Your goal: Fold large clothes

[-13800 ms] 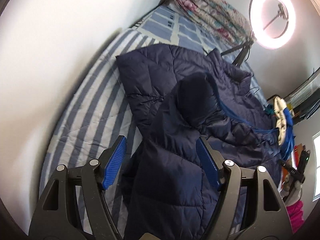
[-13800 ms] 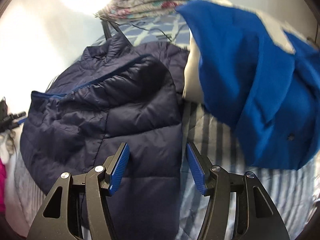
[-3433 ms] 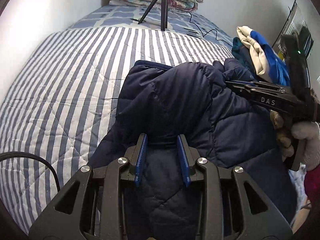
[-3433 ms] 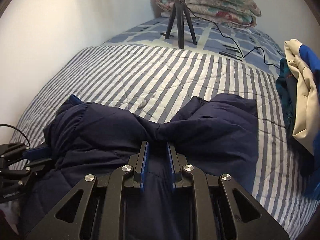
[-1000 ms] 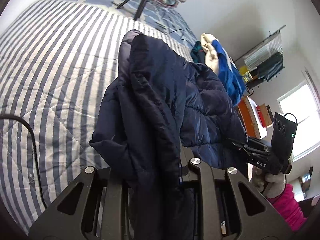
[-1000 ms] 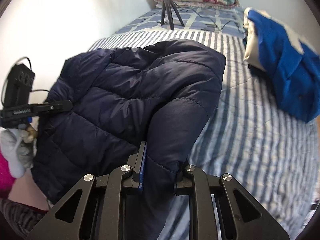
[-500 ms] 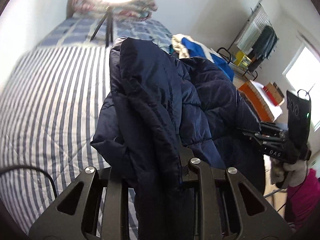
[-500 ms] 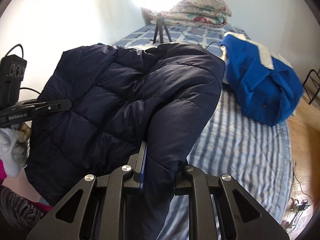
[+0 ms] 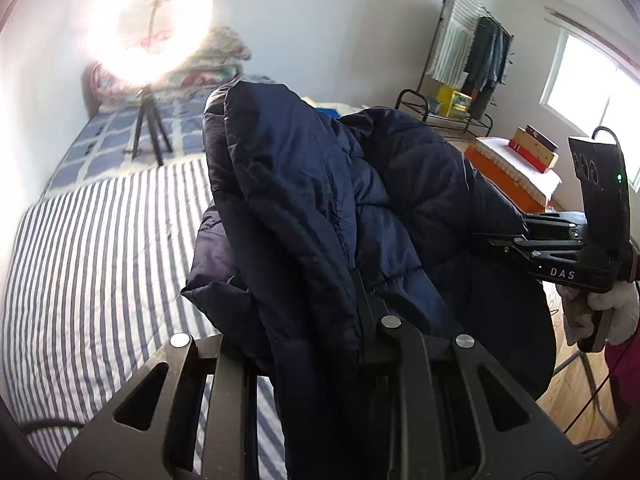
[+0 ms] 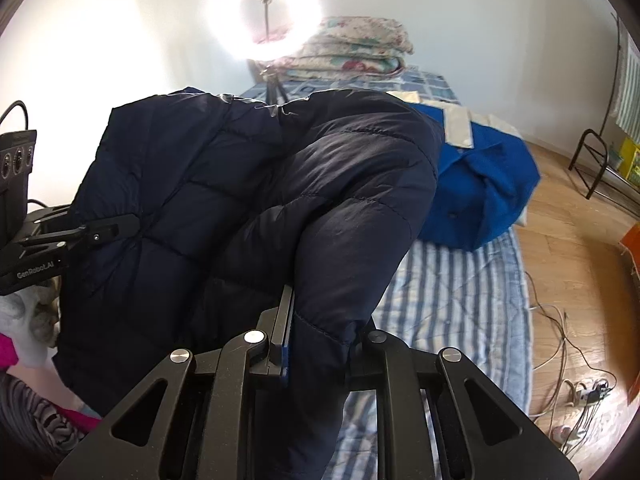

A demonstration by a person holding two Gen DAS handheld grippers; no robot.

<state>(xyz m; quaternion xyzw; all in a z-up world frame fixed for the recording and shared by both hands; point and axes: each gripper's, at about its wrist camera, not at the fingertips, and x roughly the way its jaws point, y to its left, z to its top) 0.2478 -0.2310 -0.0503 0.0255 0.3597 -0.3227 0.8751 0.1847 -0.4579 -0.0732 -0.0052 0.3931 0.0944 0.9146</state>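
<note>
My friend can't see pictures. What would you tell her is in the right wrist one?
A puffy navy jacket hangs pinched in the right gripper, with the left gripper clamping its other side. Behind lie a striped bed, a blue garment and a glowing ring light.

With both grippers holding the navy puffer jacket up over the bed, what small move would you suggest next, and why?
Probably carry it forward and lower it onto the bare striped bedspread. The left gripper and the right gripper are each shut on the navy puffer jacket, which hangs bunched between them, and the blue garment takes up the right side of the bed.
</note>
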